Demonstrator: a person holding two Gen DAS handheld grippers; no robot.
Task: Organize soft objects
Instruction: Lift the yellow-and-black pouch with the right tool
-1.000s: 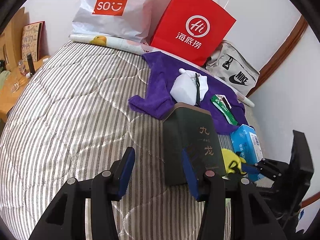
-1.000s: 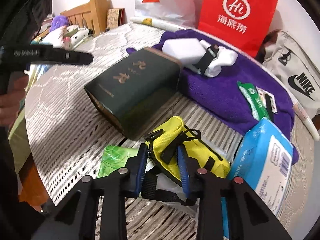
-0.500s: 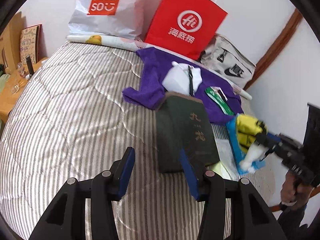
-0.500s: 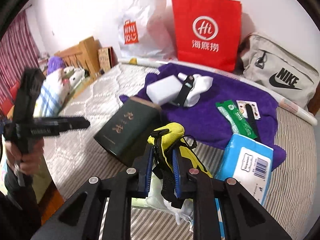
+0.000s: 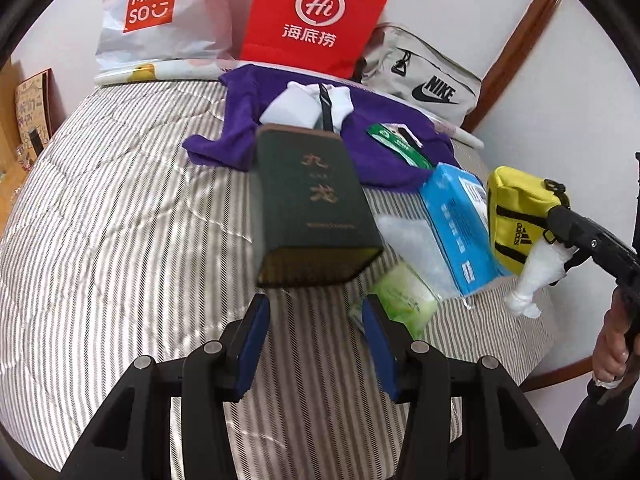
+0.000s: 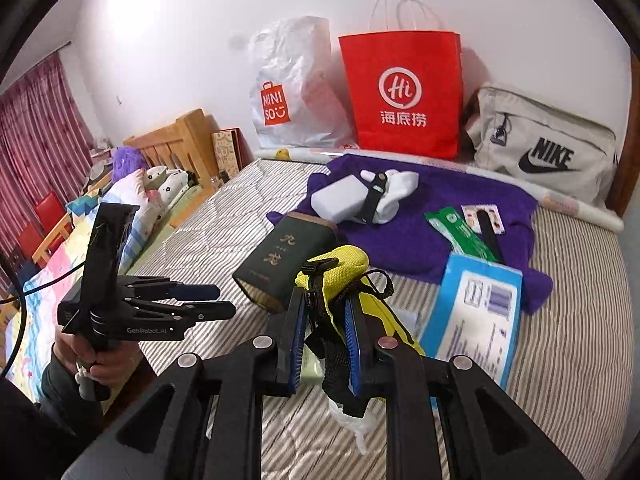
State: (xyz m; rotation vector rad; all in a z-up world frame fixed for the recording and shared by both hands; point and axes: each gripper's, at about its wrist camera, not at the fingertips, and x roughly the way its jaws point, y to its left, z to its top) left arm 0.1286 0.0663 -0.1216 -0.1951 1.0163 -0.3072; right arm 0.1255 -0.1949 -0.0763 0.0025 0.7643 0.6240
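Striped bed: right tool grips yellow pouch.

Both views are fisheye cameras riding on hand-held tongs, each looking forward and down along its own two fingers at the striped bed.

The left view sits close above the mattress, facing the far wall, with the dark green box just ahead of its fingers. The right tongs enter at its right edge.

The right view looks from nearer the bed's right side, tilted less steeply — the left tongs show at its left. Both share the green box, purple towel, red paper bag and wall.
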